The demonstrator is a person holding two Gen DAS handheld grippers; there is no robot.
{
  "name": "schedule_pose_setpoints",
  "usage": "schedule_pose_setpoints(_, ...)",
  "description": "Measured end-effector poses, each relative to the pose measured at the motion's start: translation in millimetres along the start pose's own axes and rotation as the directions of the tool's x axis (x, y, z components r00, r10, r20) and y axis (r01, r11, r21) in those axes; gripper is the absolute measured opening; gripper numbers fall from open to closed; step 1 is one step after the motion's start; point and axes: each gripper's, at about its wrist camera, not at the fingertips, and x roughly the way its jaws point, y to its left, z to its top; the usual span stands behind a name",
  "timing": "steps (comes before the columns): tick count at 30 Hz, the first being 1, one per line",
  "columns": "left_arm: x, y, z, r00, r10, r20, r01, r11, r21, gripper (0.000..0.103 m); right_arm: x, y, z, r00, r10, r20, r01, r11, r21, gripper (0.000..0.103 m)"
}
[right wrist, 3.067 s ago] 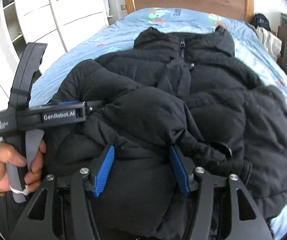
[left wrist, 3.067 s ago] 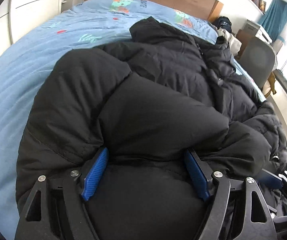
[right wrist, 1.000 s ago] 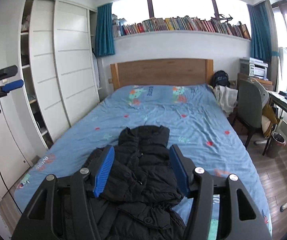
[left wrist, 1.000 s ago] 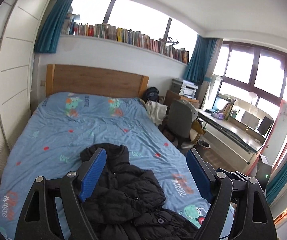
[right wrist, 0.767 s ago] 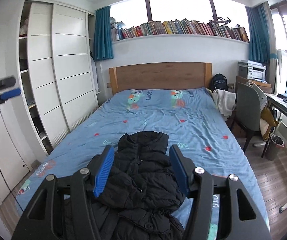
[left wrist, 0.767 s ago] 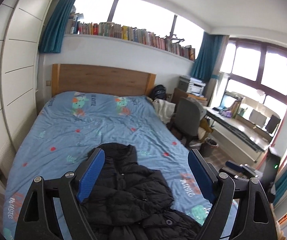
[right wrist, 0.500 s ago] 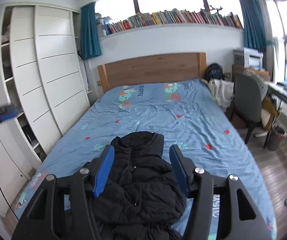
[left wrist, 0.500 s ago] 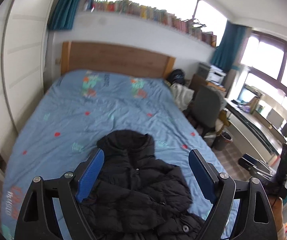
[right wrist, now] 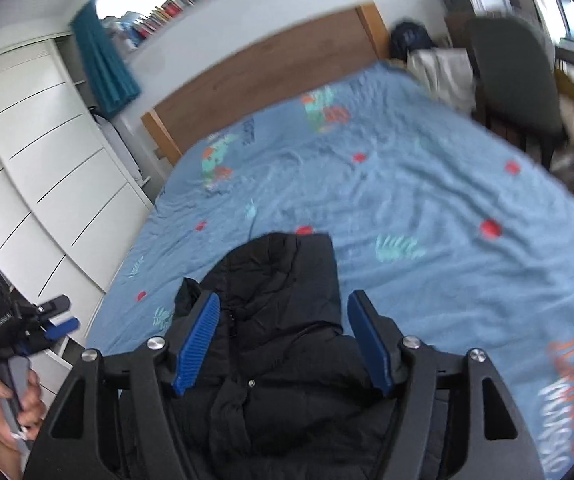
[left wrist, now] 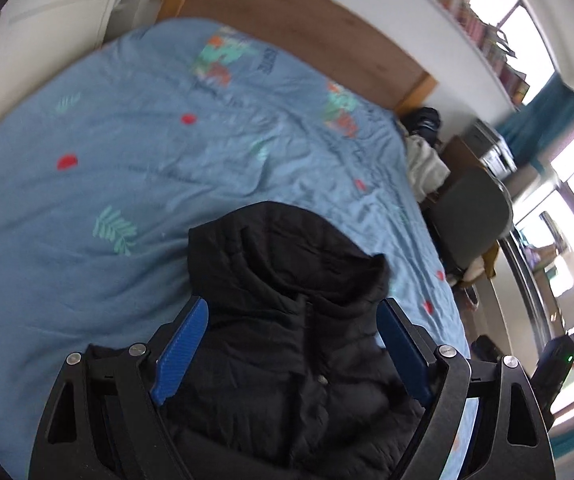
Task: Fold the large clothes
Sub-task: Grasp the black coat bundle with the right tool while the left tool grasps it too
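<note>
Black puffer jacket is lying on the blue patterned bed, collar pointing toward the wooden headboard, body bunched up toward the foot end. Both views are a bit blurry, fwiw.

Left gripper has its fingers spread wide with nothing in them; the jacket just shows in the gap, collar end framed between the blue pads. Right gripper is empty too, and its fingers are opening as it looks down over the same collar area. You can also spot the left gripper off at the edge of the right view, held in a hand beside the white wardrobe.

My take on doing this bit well: puffy fabric is slippery and springy, so go for a seam or the collar edge rather than a fat quilted panel. Take one side each, symmetric about the zip. Bite deep enough to catch both layers, then lift together so it doesn't twist.
</note>
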Motion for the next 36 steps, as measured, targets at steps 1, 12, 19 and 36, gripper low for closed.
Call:
schedule_pose_setpoints(1, 10.3, 8.1, 4.3, 1.000, 0.000, -0.007, 0.000, 1.000, -0.018, 0.085, 16.7, -3.9, -0.2, 1.000, -0.002, -0.015, 0.002, 1.000, 0.005, 0.066)
schedule_pose_setpoints(12, 131.1, 91.2, 21.3, 0.996, -0.082, -0.045, 0.069, 0.965, -0.253, 0.085, 154.4, -42.6, 5.3, 0.994, 0.084, -0.073, -0.074, 0.989, 0.132, 0.066)
schedule_pose_setpoints(19, 188.6, 104.9, 21.3, 0.991, -0.109, -0.078, 0.082, 0.954, -0.287, 0.085, 205.3, -66.8, 17.9, 0.993, 0.120, -0.023, -0.113, 0.973, 0.199, 0.071)
schedule_pose_setpoints(36, 156.4, 85.9, -3.1, 0.990, -0.107, -0.097, 0.083, 0.971, -0.225, 0.014, 220.5, -31.6, 12.4, 0.987, -0.029, -0.157, 0.027, 1.000, -0.016, 0.012)
